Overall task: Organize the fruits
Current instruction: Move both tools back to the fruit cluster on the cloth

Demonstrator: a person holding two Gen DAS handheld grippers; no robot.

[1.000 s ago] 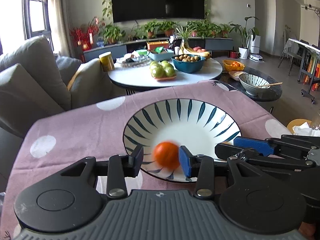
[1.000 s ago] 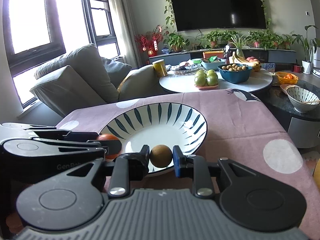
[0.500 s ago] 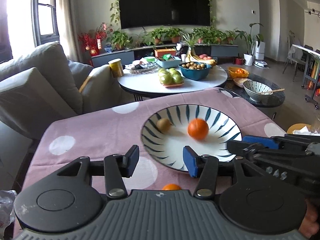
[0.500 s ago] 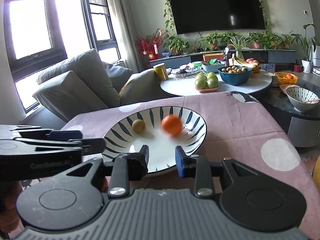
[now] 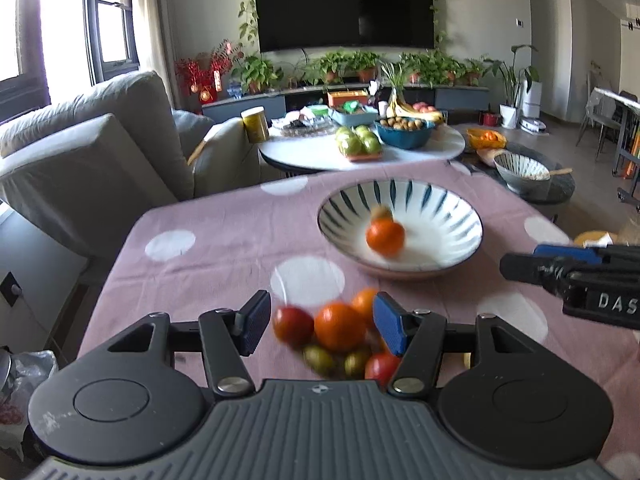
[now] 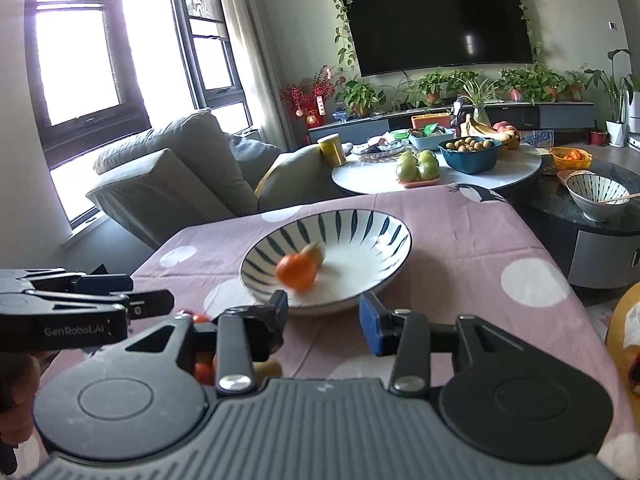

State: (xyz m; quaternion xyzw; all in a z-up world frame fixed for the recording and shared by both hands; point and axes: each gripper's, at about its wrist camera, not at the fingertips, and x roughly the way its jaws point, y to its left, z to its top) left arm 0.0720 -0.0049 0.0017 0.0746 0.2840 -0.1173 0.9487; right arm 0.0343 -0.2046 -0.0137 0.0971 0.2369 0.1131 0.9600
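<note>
Presently between placements: striped bowl on pink dotted tablecloth, holding one orange and a small brownish fruit touching behind it, both blurred. Left gripper spread wide, empty, poised above loose fruit pile near table's front edge. Pile noted as two oranges, two red fruits, two small greenish ones, bunched together and partly hidden by gripper body. Nearer orange in pile sitting roughly between the pads but not pinched. Right gripper likewise spread and empty, held just short of the bowl's near rim, over bare cloth; seen from the left wrist view as a dark tool off to the right.

Judged stage: early, two pieces in, about six outstanding. Step in hand judged to be selection of next piece by left gripper.

Next move calls for lowering over one fruit only, pads either side of its widest part, closing gently. Risk noted: neighbours crowding close, likely to be nudged and to roll on the cloth. Right gripper best kept clear of the bowl's approach path
</note>
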